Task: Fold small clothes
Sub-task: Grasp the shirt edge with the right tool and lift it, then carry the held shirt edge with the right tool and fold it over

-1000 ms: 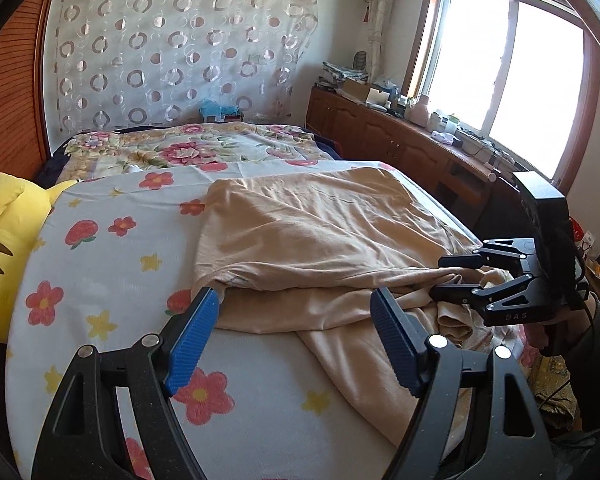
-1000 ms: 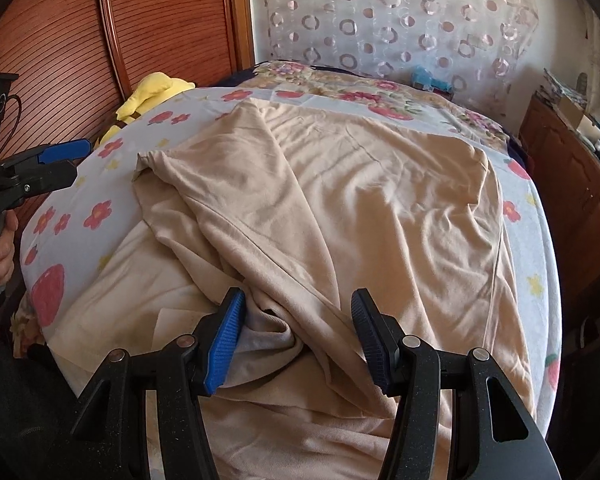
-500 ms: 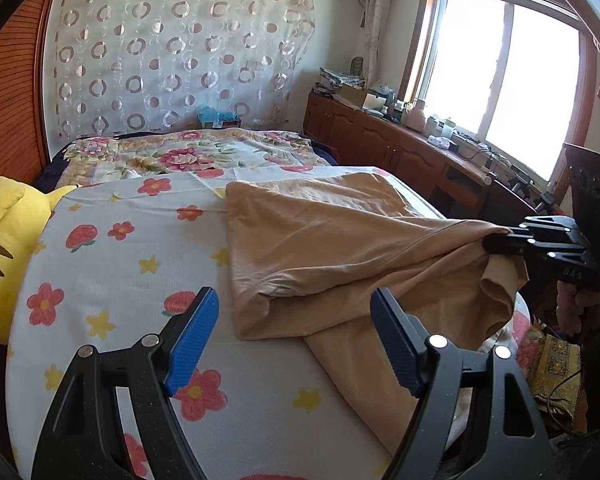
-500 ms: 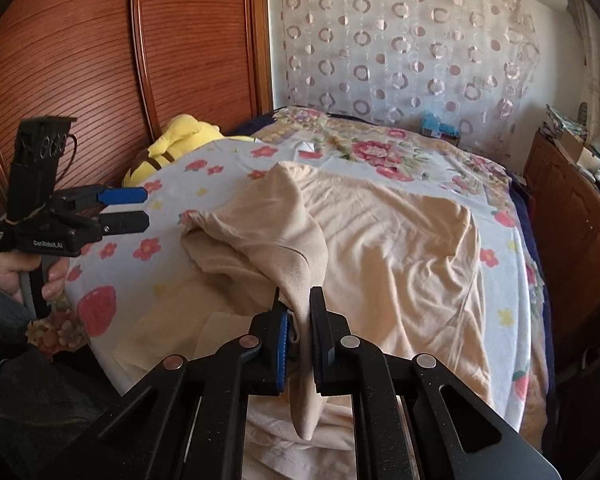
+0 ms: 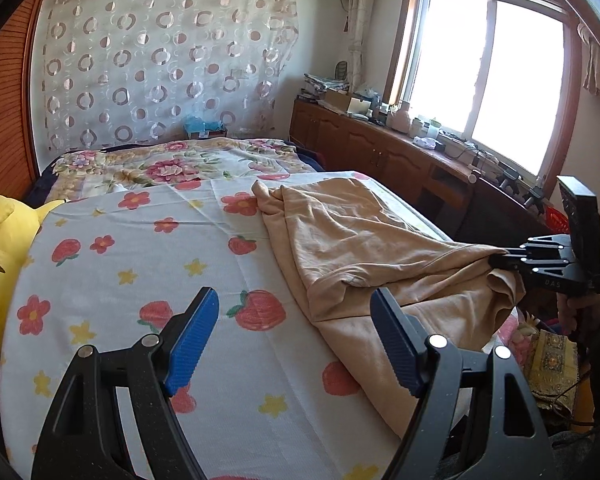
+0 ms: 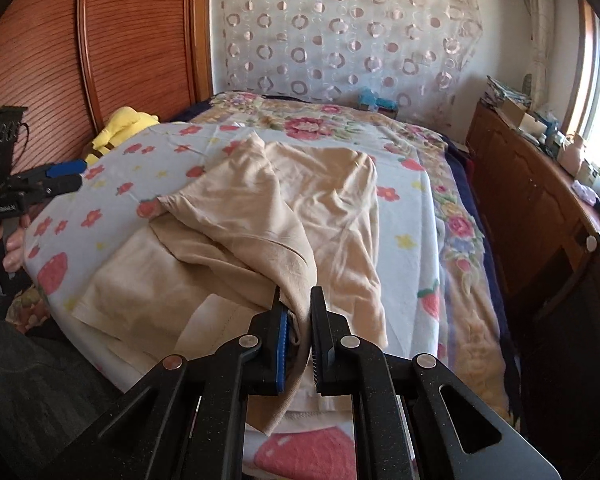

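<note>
A beige garment (image 5: pixel 352 240) (image 6: pixel 260 216) lies rumpled across the flowered bedsheet (image 5: pixel 140 264) (image 6: pixel 412 208), bunched toward the bed's near right corner. My right gripper (image 6: pixel 298 300) (image 5: pixel 498 260) is shut on a gathered edge of the garment and holds it lifted off the bed's edge, so cloth stretches taut from the bed up to the jaws. My left gripper (image 5: pixel 296 316) (image 6: pixel 76 174) hangs open above the sheet, left of the garment, with nothing between its blue pads (image 5: pixel 192 340).
A yellow plush toy (image 5: pixel 4 256) (image 6: pixel 120 130) lies at the bed's left edge by the wooden headboard (image 6: pixel 100 40). A floral quilt (image 5: pixel 172 160) covers the far end. A cluttered wooden sideboard (image 5: pixel 400 148) (image 6: pixel 540 184) runs under the window on the right.
My right gripper closed on the garment's edge and pulled it up and to the right, dragging the cloth off the left part of the sheet. The left gripper stayed open and nearly still.
</note>
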A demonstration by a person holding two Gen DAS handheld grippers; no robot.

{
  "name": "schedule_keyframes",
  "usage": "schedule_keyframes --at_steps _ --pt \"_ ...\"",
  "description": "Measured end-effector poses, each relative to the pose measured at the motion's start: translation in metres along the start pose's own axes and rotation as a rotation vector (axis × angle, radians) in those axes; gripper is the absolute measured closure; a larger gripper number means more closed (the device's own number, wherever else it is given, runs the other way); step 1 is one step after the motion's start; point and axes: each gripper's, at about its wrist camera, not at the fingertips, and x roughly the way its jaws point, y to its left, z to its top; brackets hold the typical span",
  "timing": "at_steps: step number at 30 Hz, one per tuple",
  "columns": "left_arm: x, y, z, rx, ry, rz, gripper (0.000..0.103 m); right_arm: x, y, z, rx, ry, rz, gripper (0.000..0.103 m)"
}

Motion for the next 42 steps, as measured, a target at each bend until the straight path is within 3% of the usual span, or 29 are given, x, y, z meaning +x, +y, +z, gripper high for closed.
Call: schedule_keyframes --at_steps 6,10,16,25,33,42 --pt "0.001 -0.007 -0.002 0.020 0.012 0.007 0.024 0.012 0.000 -0.007 0.024 0.015 -0.068 0.082" --pt "0.000 -0.009 -0.002 0.027 0.008 0.016 0.024 0.003 0.001 0.004 0.038 -0.047 -0.096 0.055" --pt "-0.001 -0.009 -0.002 0.027 0.013 0.020 0.024 0.009 0.007 0.012 0.040 -0.098 -0.048 0.052" --pt "-0.003 -0.001 -0.008 0.009 0.011 0.038 0.024 0.045 0.044 0.037 -0.051 -0.072 0.075 0.052" --pt "-0.006 0.009 -0.011 -0.014 0.004 0.055 0.024 0.098 0.076 0.070 -0.127 -0.016 0.209 0.052" --pt "-0.006 0.013 -0.013 -0.026 0.007 0.054 0.024 0.146 0.109 0.084 -0.222 0.079 0.272 0.052"
